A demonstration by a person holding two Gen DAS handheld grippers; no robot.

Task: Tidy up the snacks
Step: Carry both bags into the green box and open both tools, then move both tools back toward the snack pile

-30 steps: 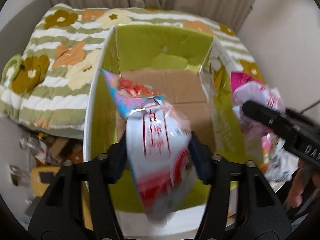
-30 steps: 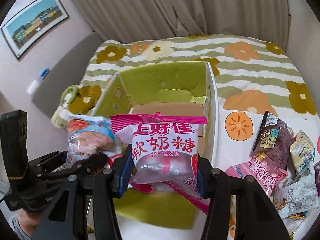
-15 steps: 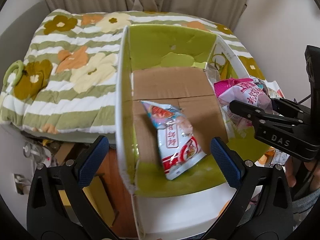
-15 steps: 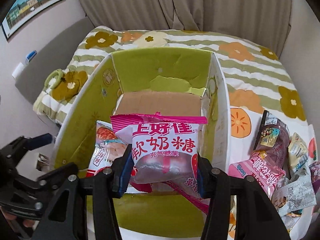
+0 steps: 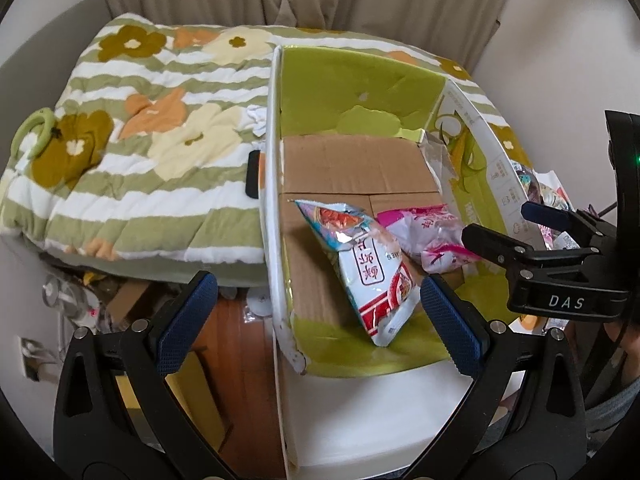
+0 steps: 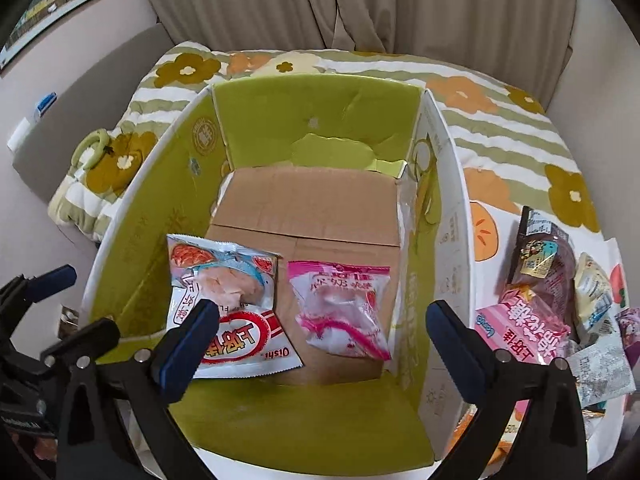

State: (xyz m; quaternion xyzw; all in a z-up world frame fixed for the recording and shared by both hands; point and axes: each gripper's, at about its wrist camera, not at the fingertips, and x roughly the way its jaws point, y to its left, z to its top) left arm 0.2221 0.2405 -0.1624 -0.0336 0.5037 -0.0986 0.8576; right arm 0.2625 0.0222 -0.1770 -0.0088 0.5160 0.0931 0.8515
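Note:
An open green-lined cardboard box stands on the bed. Inside it lie a blue, white and red shrimp-cracker bag on the left and a pink candy bag on the right. My left gripper is open and empty, above the box's near left corner. My right gripper is open and empty above the box's near side; it also shows in the left wrist view. My left gripper shows at the left of the right wrist view.
Several loose snack bags lie on the bed to the right of the box. A floral striped quilt covers the bed left of and behind the box. A green ring lies on the quilt. Clutter sits on the floor lower left.
Both grippers opened: the shrimp-cracker bag dropped into the box first, then the pink candy bag. My left gripper drew back and to the left; my right moved forward over the box.

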